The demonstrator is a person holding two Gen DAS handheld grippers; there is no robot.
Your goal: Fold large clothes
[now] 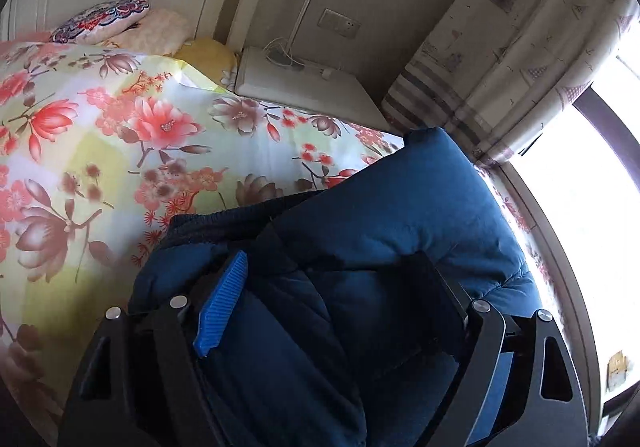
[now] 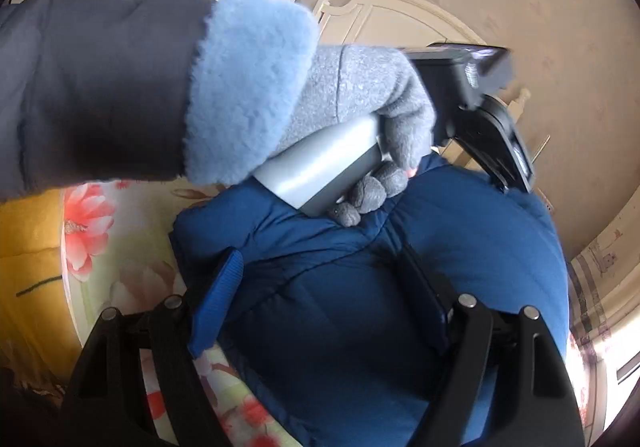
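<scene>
1. The blue padded jacket [image 1: 384, 215] lies bunched on the bed's floral bedspread [image 1: 120, 135], from center toward 6 o'clock.
2. The left tongs [image 1: 336, 303] are spread wide, jacket fabric between them (grip unclear).
3. The right tongs [image 2: 320, 303] likewise straddle the jacket [image 2: 460, 247], open.
4. A gloved hand [image 2: 368, 103] at 12 o'clock holds the other tool's handle.

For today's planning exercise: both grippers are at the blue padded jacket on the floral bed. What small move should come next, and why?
Probably press the jacket flat: it lies bunched and puffy on the floral bedspread, bulging between the spread fingers of the left gripper and right gripper.
</scene>
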